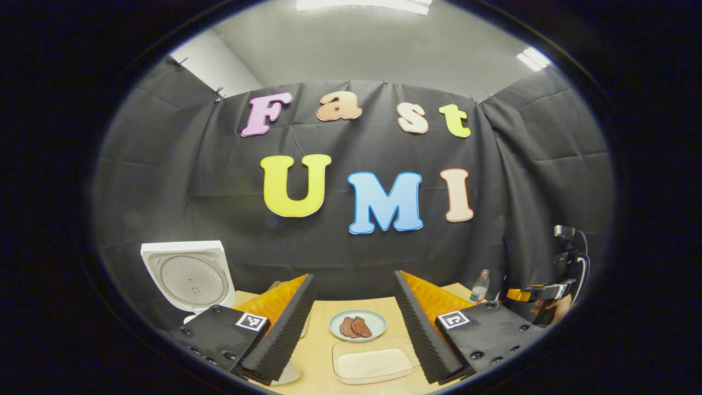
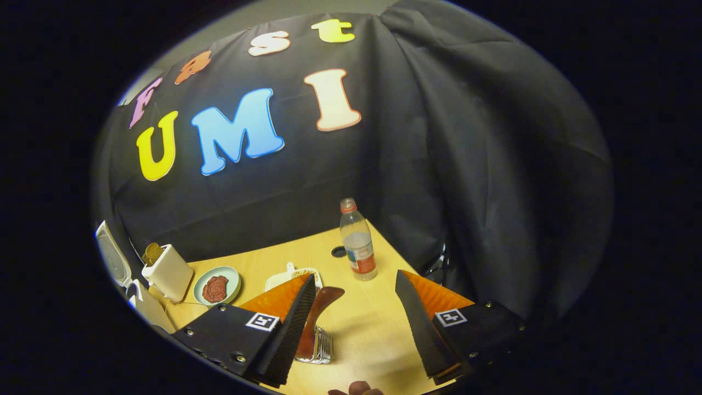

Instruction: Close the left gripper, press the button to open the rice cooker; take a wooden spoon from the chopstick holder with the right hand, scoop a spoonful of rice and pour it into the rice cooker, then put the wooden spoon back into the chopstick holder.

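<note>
A pale wooden worktop (image 1: pixel 323 351) carries everything we see, closed in behind by black cloth.

In the left gripper view, our left gripper (image 1: pixel 354 323) stands with its fingers spread wide and nothing between them. Just ahead in that gap lies a clear rectangular dish of white rice (image 1: pixel 372 365), and beyond it a pale green plate with reddish-brown food (image 1: pixel 357 325). Off to the left, past the left finger, the white rice cooker (image 1: pixel 189 277) has its lid raised upright. Far right, the other gripper (image 1: pixel 540 293) shows near the worktop's edge.

In the right gripper view, our right gripper (image 2: pixel 356 323) is likewise spread apart and grips nothing. The dark reddish wooden spoon (image 2: pixel 315 318) rises from a metal wire chopstick holder (image 2: pixel 318 348) just beside the left finger, inside the gap; we cannot tell whether it touches. Bare worktop lies open ahead. Farther on stands a clear plastic bottle with a red cap (image 2: pixel 356 241), its label too small to read, close to the right edge.
</note>
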Demonstrator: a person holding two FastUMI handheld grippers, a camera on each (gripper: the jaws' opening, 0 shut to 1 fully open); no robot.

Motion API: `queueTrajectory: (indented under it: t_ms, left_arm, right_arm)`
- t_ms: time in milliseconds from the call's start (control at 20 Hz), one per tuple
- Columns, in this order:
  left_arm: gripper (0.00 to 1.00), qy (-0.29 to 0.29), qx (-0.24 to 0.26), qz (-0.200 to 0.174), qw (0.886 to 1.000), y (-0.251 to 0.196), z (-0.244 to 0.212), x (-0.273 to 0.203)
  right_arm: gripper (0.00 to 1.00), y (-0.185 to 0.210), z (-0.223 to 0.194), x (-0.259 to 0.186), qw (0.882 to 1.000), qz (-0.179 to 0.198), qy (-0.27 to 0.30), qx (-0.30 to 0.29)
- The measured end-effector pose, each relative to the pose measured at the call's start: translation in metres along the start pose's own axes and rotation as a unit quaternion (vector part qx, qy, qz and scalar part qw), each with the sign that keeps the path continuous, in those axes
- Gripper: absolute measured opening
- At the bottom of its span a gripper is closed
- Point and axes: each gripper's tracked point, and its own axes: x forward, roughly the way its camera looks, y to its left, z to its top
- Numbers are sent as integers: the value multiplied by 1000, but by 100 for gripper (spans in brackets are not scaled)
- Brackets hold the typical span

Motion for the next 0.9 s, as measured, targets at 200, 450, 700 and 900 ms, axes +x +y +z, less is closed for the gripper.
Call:
queueTrajectory:
  t_ms: [200,450,700,900]
  left_arm:
    - [99,8,11,19,1000,34,-1,11]
    - [96,19,12,42,999,95,4,25]
    - [99,-5,-9,83,997,174,32,51]
    - [98,1,-29,144,989,249,30,68]
  right_arm:
    - [88,18,55,-42,997,19,-63,-31]
    - [88,46,94,-83,992,48,-110,-34]
    - [88,56,97,-89,991,48,-114,-51]
    - [88,55,96,-86,992,45,-109,-48]
